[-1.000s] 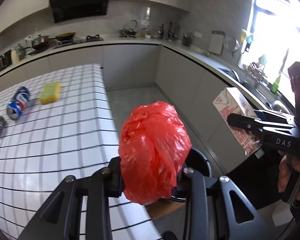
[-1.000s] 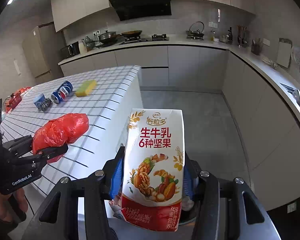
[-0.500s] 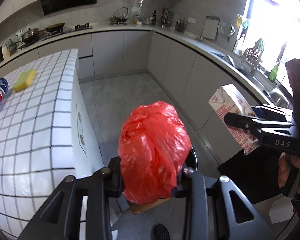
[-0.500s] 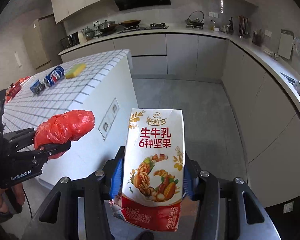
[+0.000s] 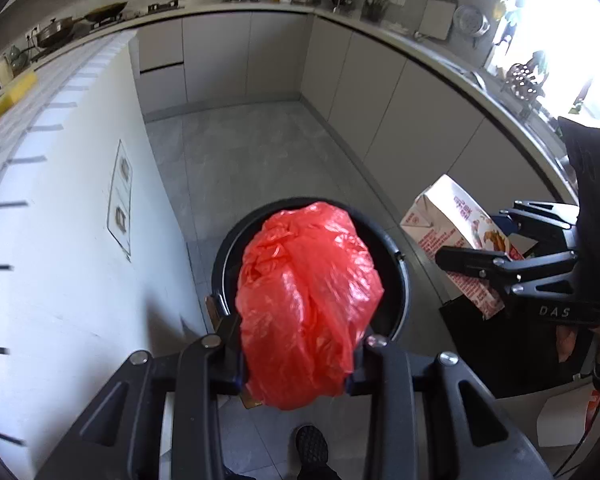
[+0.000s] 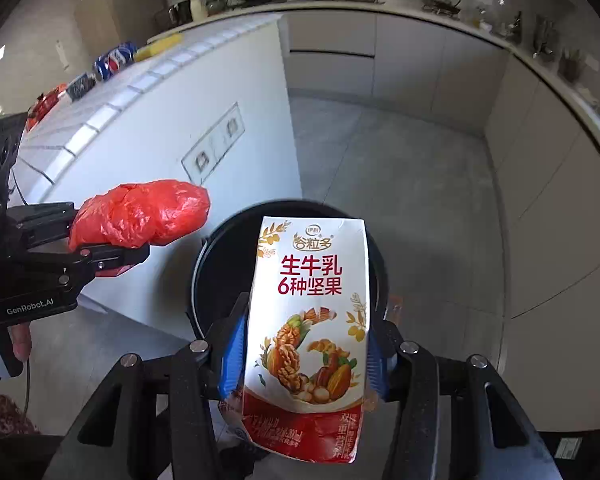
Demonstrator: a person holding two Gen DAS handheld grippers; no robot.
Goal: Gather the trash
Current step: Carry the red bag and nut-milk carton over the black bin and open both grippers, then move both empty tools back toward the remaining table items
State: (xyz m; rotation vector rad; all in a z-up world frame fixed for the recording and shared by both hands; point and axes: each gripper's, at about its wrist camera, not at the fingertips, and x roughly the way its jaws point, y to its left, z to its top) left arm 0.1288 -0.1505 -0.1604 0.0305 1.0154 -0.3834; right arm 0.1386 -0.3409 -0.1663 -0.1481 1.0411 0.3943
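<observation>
While left gripper (image 5: 295, 360) clamps red bag (image 5: 306, 304), right gripper (image 6: 304, 360) clamps carton (image 6: 308, 332) above bin rim (image 6: 197, 280)

Right gripper (image 6: 306, 360) clamping milk carton (image 6: 310, 328) above black bin (image 6: 207, 264), left gripper (image 6: 111, 240) pinching red bag (image 6: 139, 218) beside white counter (image 6: 147, 136)

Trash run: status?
Nothing visibly binned yet. In hand: left gripper holds the red bag, right gripper the milk carton, both over the black bin. Left: dropping both; cans remain on the counter.
</observation>
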